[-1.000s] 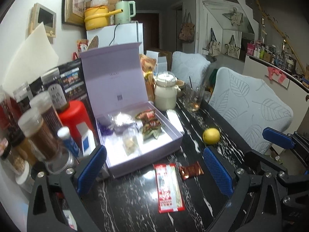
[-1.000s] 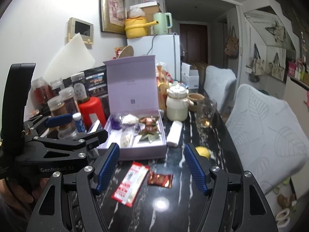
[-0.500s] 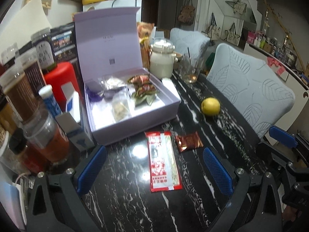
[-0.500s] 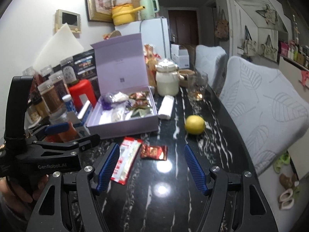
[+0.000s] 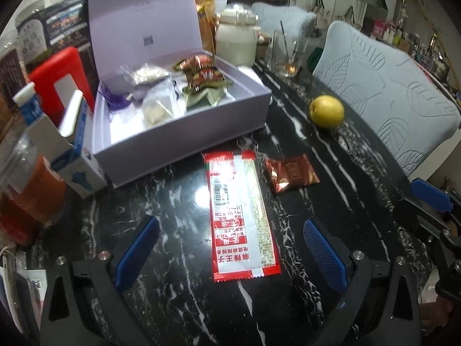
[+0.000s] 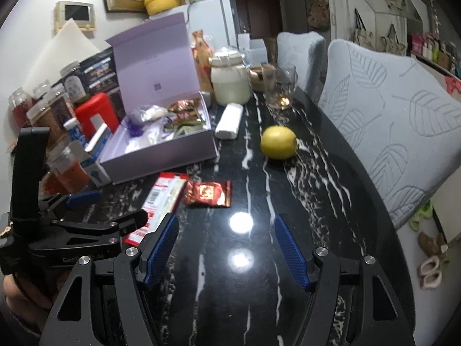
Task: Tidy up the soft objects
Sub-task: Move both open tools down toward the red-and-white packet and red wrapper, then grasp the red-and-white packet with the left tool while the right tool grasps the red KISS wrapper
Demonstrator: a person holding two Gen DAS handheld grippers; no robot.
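Observation:
A long red-and-white snack packet [image 5: 242, 216] lies flat on the black marble table [image 5: 178, 294], and its near end shows between the fingers of my left gripper [image 5: 230, 250], which is open and holds nothing. A small brown-red foil packet [image 5: 291, 173] lies just right of it. Behind both stands an open lavender box [image 5: 178, 132] with several packets inside. My right gripper [image 6: 226, 250] is open and empty above bare table, with the foil packet [image 6: 209, 193] ahead of it and the long packet [image 6: 164, 199] ahead to the left. The left gripper [image 6: 112, 210] shows at the left of the right wrist view.
A yellow fruit [image 6: 278, 142] and a white roll [image 6: 229, 121] lie beyond the packets. A white jar [image 6: 230, 83] and a glass [image 6: 281, 86] stand at the back. Jars, a red container [image 5: 57, 80] and a blue-white carton [image 5: 72, 155] crowd the left. Padded chairs [image 6: 397, 121] line the right edge.
Both grippers have come down toward the table and tilted further downward. The two packets now sit nearer and larger in both views. Both sets of jaws stay equally wide.

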